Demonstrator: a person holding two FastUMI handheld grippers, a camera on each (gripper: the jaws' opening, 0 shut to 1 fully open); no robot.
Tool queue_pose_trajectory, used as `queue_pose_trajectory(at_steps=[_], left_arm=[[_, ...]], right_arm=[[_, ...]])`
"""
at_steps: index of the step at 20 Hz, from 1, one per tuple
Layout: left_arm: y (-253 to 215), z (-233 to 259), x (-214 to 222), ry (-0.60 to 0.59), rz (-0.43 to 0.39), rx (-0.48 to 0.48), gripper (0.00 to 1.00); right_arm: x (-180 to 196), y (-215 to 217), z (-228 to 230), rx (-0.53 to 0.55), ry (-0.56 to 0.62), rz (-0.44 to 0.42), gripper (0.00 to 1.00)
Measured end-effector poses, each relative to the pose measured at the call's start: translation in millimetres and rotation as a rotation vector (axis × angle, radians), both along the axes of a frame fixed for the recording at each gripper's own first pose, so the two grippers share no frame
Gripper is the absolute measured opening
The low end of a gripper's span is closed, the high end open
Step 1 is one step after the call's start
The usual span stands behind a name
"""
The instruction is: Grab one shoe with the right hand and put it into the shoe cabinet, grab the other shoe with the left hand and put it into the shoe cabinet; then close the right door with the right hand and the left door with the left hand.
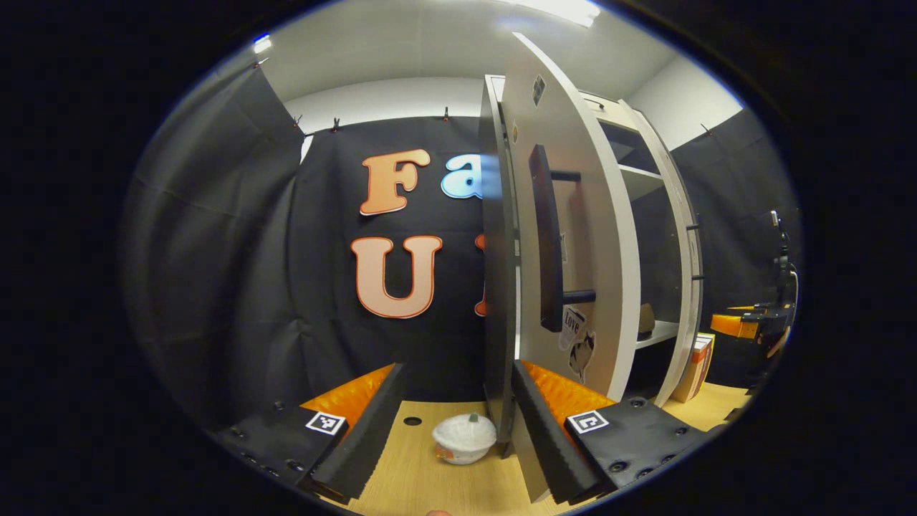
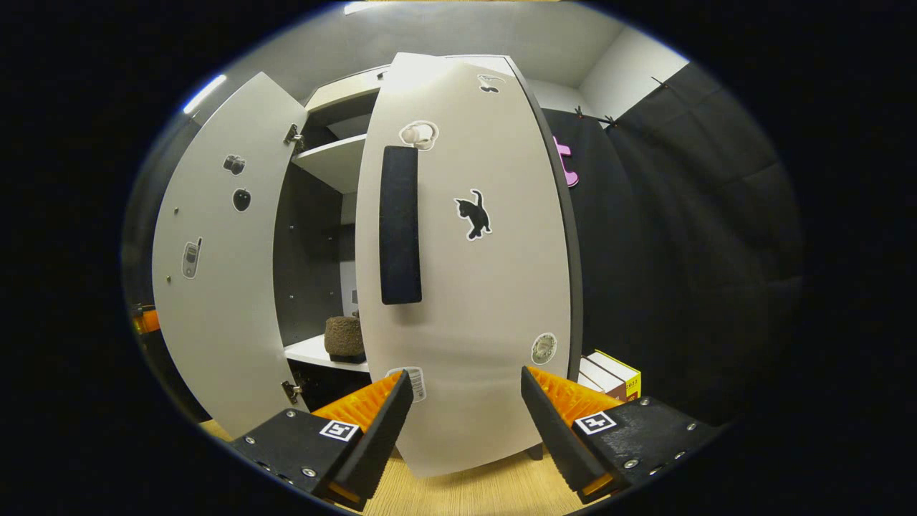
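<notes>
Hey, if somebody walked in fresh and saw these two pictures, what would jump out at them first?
Probably the tall white shoe cabinet with both doors swung open. The right door, dotted with stickers and a long dark handle, stands right before the open right gripper. In the left gripper view, the left door rises edge-on just ahead of the open left gripper, and a shoe sits on a shelf inside.

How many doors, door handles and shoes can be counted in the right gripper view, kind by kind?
Cabinet doors: 2, the left door swung wide open and the right door partly closed
Door handles: 1, a dark handle on the right door
Shoes: 1, a brown shoe on the shelf
Total: 4
</notes>
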State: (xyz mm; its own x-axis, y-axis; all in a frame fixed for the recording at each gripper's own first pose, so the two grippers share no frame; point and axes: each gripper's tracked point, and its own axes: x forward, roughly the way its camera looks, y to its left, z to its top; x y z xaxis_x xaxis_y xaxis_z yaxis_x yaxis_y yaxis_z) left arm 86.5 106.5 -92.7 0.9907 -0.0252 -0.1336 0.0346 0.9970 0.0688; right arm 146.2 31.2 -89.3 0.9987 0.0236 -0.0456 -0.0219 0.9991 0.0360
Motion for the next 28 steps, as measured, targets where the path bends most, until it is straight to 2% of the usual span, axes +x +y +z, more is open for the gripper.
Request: queue_pose_trajectory(at_steps=[4,10,11,13,14,15,17,23,26,27,28], left_arm=[[-13,-12,15,0.028,-0.006,0.002,0.97],[-23,-14,17,0.035,0.018,-0.006,0.94],[-31,-15,16,0.037,0.007,-0.021,0.93],[-51,-13,18,0.038,-0.027,-0.049,0.99],[-63,-10,19,0.033,-0.050,-0.054,0.96],[-75,-6,20,0.027,-0.070,-0.052,0.99],[-97,-5,20,0.022,-0.094,-0.026,0.96],[-120,-12,40,0.031,-0.090,-0.008,0.93],[-128,-19,50,0.035,-0.077,0.013,0.99],[-131,-22,53,0.037,-0.073,0.020,0.93],[-134,-23,56,0.037,-0.072,0.023,0.99]], right_arm=[[-10,-4,8,-0.004,-0.009,0.014,0.94],[-29,-12,21,-0.005,-0.036,0.039,0.94],[-33,-13,22,-0.006,-0.039,0.044,0.94],[-41,-16,24,-0.012,-0.046,0.050,0.94],[-44,-19,25,-0.019,-0.048,0.049,0.94],[-48,-22,26,-0.024,-0.051,0.045,0.94],[-55,-30,28,-0.024,-0.052,0.036,0.94],[-72,-51,42,-0.013,-0.066,0.010,0.94],[-75,-52,44,-0.012,-0.078,0.005,0.94],[-75,-53,45,-0.011,-0.082,0.004,0.94],[-76,-55,46,-0.008,-0.083,0.003,0.94]])
